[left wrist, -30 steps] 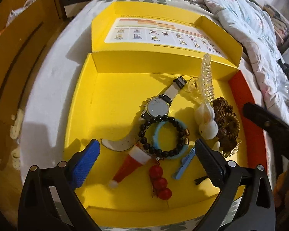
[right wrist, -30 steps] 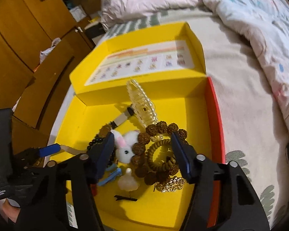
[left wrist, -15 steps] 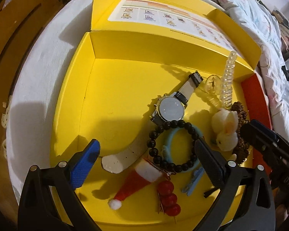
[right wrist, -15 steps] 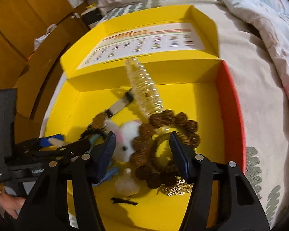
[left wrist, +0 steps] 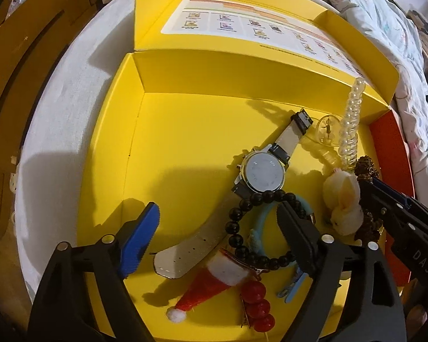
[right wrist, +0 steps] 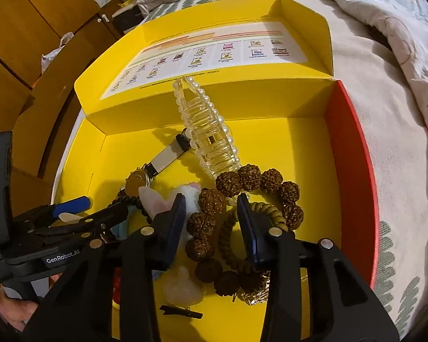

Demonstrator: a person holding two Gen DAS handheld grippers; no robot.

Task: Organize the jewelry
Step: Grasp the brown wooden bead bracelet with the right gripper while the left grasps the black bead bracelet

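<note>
An open yellow box (left wrist: 168, 119) on a bed holds the jewelry. In the left wrist view, my left gripper (left wrist: 217, 210) hangs low over the box, jaws closing but still wide. A wristwatch (left wrist: 262, 171) with a white strap and part of a black bead bracelet (left wrist: 233, 228) lie between them, untouched. My right gripper (right wrist: 211, 199) hovers over a brown seed-bead bracelet (right wrist: 271, 179) and an olive coil hair tie (right wrist: 228, 239). Its jaws are closing with the bracelet's left side and the coil between them, and a gap shows beside the pads.
Also in the box are a pearl claw clip (right wrist: 211, 142), a rabbit plush clip (left wrist: 342, 202), a Santa hat clip (left wrist: 214, 285), a red berry clip (left wrist: 256, 307), a blue ring (left wrist: 266, 216) and a black hairpin (right wrist: 181, 312). The box's right wall (right wrist: 348, 171) is red. Wooden cabinets (right wrist: 28, 42) stand at left.
Both grippers have sunk closer to the box floor. The right jaws have narrowed around the brown beads, and the left jaws have narrowed a little.
</note>
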